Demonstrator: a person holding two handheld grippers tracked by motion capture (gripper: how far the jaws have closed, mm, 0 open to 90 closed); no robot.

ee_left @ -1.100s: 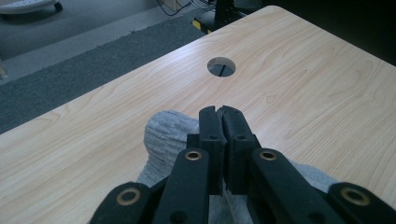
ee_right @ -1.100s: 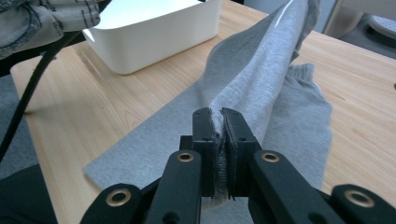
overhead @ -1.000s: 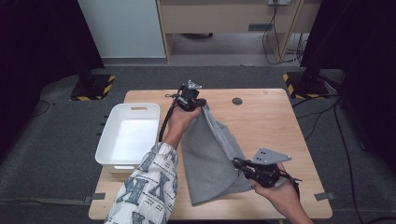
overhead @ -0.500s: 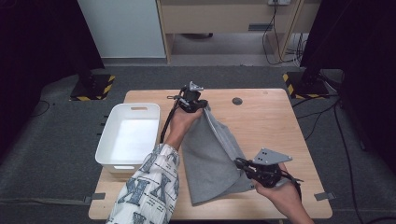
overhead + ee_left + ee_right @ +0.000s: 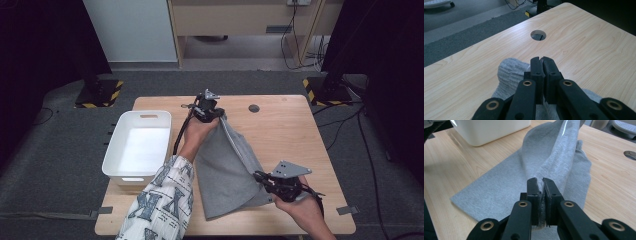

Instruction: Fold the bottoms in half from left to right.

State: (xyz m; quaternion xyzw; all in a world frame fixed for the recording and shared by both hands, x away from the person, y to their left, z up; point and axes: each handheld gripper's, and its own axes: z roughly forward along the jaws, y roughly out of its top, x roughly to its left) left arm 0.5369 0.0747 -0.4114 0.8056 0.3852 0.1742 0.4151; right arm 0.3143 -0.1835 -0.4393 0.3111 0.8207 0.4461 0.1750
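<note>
Cloth [image 5: 227, 170] was pinched by each hand-held gripper, left [image 5: 216, 116] and right [image 5: 259, 176]; uneven pulling could have slipped either thin edge free.

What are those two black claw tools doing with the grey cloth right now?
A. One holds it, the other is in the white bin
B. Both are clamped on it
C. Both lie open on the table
B: the left gripper and the right gripper are each shut on the grey cloth.
</note>
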